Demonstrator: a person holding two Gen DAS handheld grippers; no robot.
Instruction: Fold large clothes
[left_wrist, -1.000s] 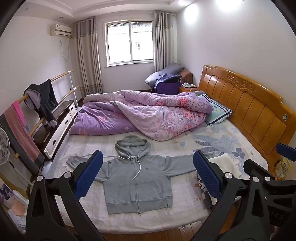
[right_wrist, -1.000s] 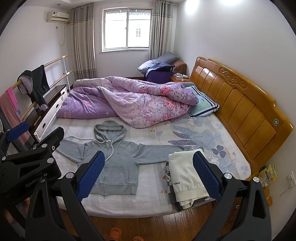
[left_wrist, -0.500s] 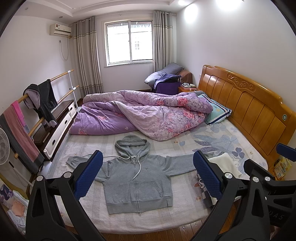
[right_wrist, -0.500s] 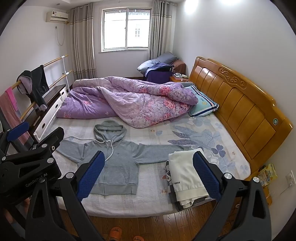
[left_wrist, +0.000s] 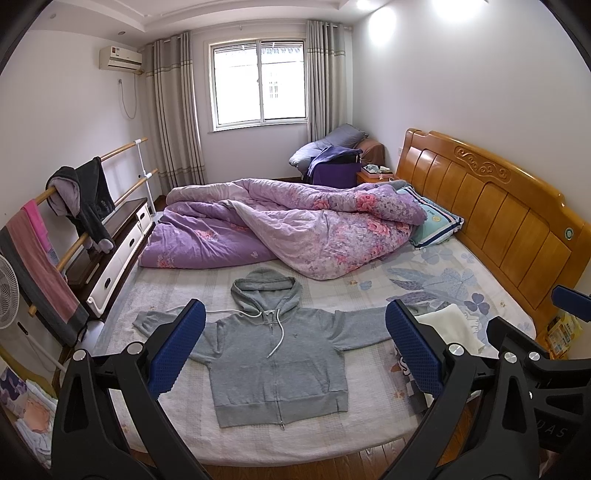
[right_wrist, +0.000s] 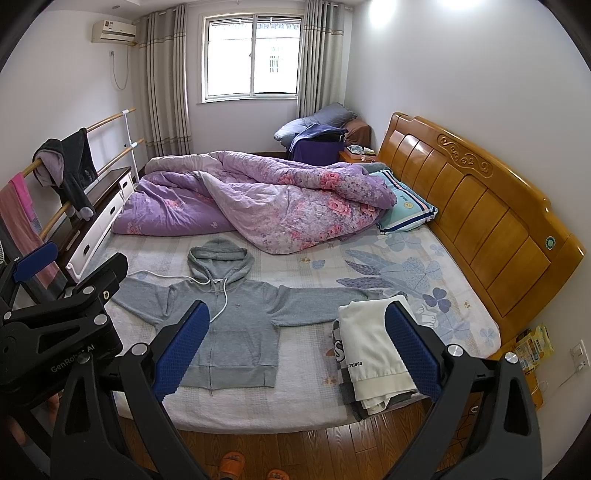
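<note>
one grey hoodie (left_wrist: 275, 363) flat on bed (left_wrist: 369, 428) (two grippers wide apart).

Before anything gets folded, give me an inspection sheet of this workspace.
Surface: bed, sheet bare along the near edge.
Job's things: grey hoodie flat, zipped, sleeves spread; folded stack beside its sleeve.
Clutter: purple quilt bunched behind; pillow.
Grippers: left gripper and right gripper both open, empty, above the near edge.
Cables: hoodie's white drawstring only.
Surroundings: headboard, clothes rail, window.
</note>
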